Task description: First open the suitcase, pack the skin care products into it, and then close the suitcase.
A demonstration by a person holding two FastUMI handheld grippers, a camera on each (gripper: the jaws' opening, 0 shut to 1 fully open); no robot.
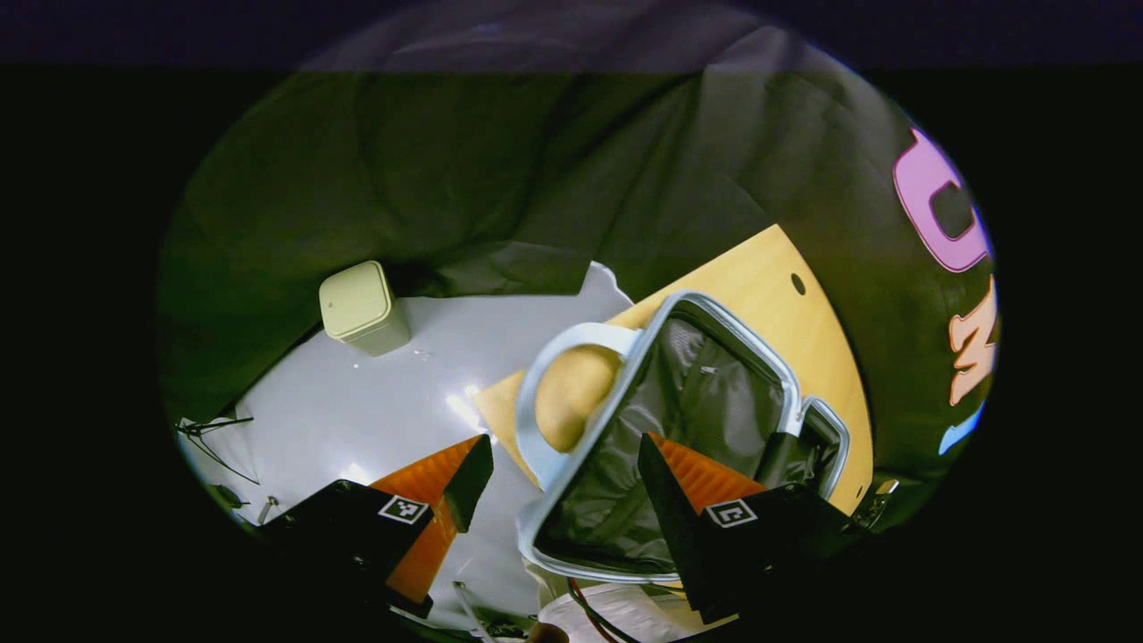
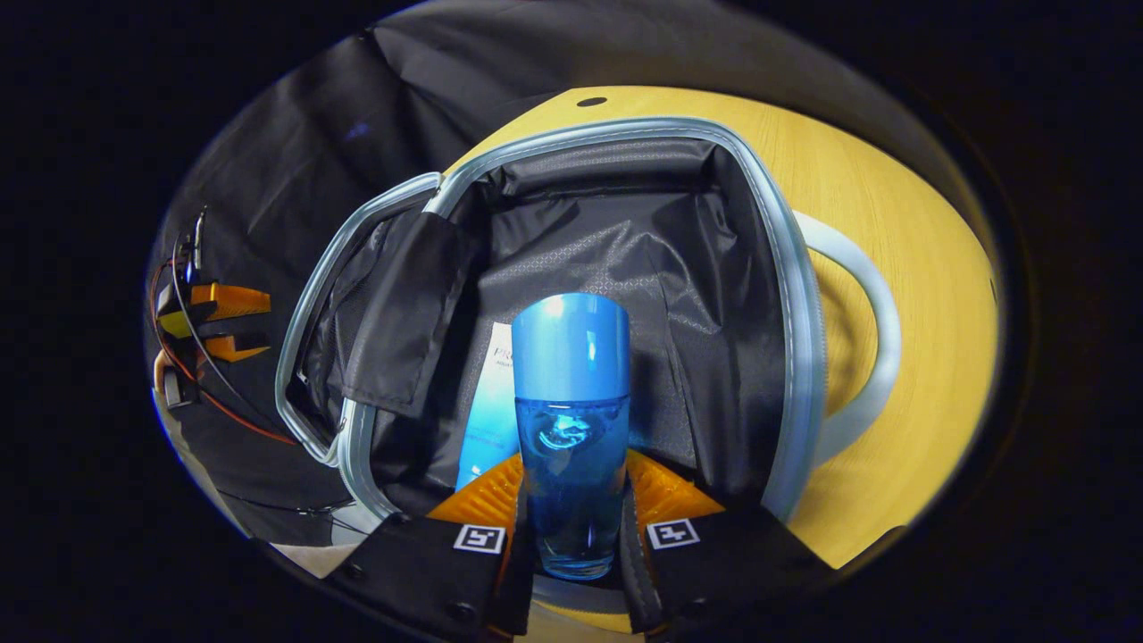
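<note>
We hold the right gripper (image 2: pixel 571 522) clamped on a blue bottle (image 2: pixel 571 429), both fingers pressing its clear, liquid-filled lower body; the opaque rounded cap points into the open suitcase (image 2: pixel 625 241). The suitcase lies on the wooden table (image 2: pixel 893 223), its pale rim framing black woven lining, a loose fabric flap (image 2: pixel 402 313) at the hinge side, and a curved pale handle (image 2: pixel 871 348) toward the table's edge. Beside the bottle a light-blue box (image 2: pixel 487 420) rests on the lining; its printing is too small to read. Our left gripper (image 1: pixel 563 482) hangs spread wide and empty over the suitcase's near rim. A pale lidded bin (image 1: pixel 364 308) stands well apart on the grey floor (image 1: pixel 375 402).
</note>
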